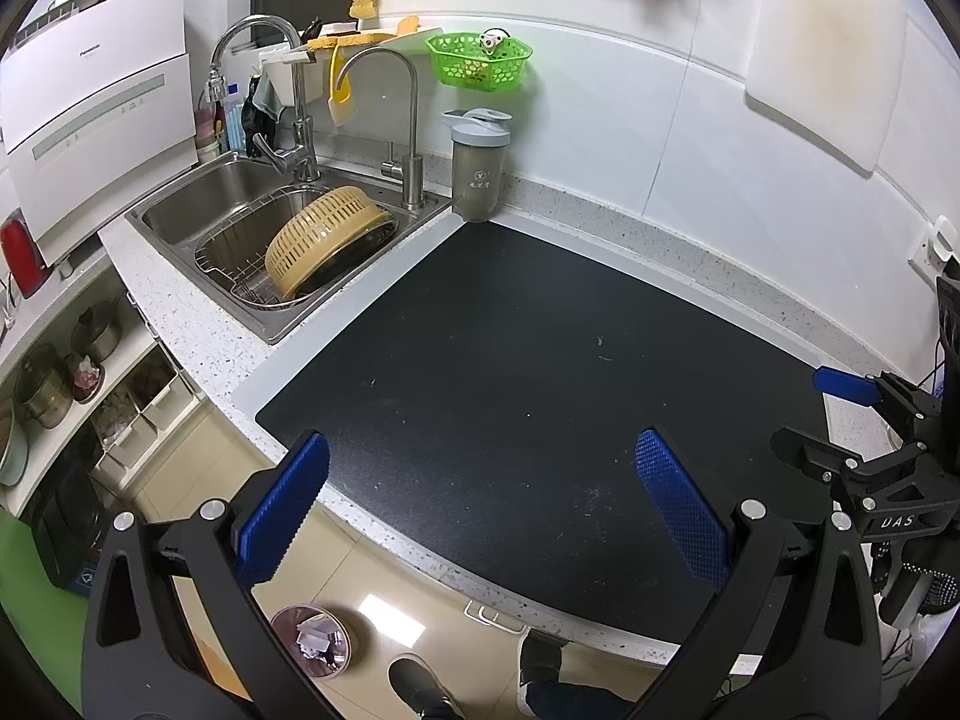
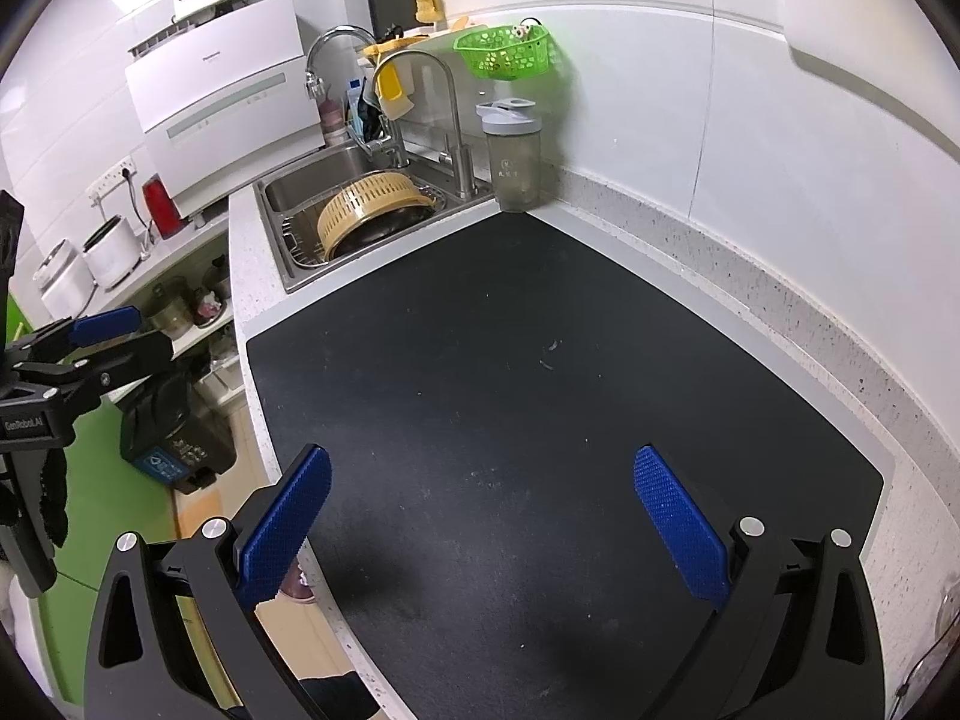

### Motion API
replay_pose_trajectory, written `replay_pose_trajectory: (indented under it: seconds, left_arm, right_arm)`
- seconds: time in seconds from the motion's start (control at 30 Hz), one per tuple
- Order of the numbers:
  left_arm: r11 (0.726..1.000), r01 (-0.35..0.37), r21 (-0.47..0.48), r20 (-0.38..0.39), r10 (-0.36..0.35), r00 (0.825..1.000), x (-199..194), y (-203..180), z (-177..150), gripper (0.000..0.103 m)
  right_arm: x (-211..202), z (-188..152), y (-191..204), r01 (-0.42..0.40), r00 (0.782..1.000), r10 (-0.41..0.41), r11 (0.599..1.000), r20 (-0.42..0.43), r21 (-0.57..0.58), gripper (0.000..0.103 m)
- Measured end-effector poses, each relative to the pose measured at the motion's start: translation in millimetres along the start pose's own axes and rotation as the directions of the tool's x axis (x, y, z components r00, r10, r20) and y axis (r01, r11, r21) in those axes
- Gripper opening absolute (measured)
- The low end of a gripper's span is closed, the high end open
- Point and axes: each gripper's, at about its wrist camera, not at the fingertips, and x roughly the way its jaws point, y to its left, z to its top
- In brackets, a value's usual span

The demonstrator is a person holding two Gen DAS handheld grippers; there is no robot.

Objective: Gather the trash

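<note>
Both the left claw [image 1: 480, 510] and right claw [image 2: 480, 516] hang released, empty, above the black rubber mat [image 1: 540, 372] on the speckled tabletop [image 1: 204, 324]. Small trash specks [image 2: 549, 354] lie mid-mat; a round bin with a pink liner [image 1: 312, 642] sits on the floor, near left.

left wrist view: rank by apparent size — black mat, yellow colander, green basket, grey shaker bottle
1. black mat, by far the largest.
2. yellow colander in the sink.
3. green basket and grey shaker bottle look alike in area: the basket is wider, the bottle taller. Fisheye distortion makes that pair unsure.
</note>
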Motion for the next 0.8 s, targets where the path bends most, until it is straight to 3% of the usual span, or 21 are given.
replay_pose_trajectory:
  seconds: [0.23,0.37,0.63,0.8]
  left_arm:
    - [1.000,0.007,-0.020,-0.010,-0.008,1.000,5,3,2,0.100]
    - [0.999,-0.033,-0.006,-0.023,0.033,0.999,7,-1,2,0.100]
    - [0.997,0.013,-0.076,-0.038,-0.016,0.999,10,7,-3,0.100]
    - [0.998,-0.008,-0.062,-0.017,0.007,1.000,7,4,-6,0.100]
  right_arm:
    - [5,2,4,-0.005,1.000,0.005,1.000,-0.008,-0.010,0.097]
    - [9,2,6,-0.008,1.000,0.008,1.000,-0.015,-0.014,0.097]
    - [10,3,8,-0.009,1.000,0.008,1.000,-0.015,-0.020,0.097]
    - [10,3,9,-0.009,1.000,0.008,1.000,-0.016,-0.020,0.097]
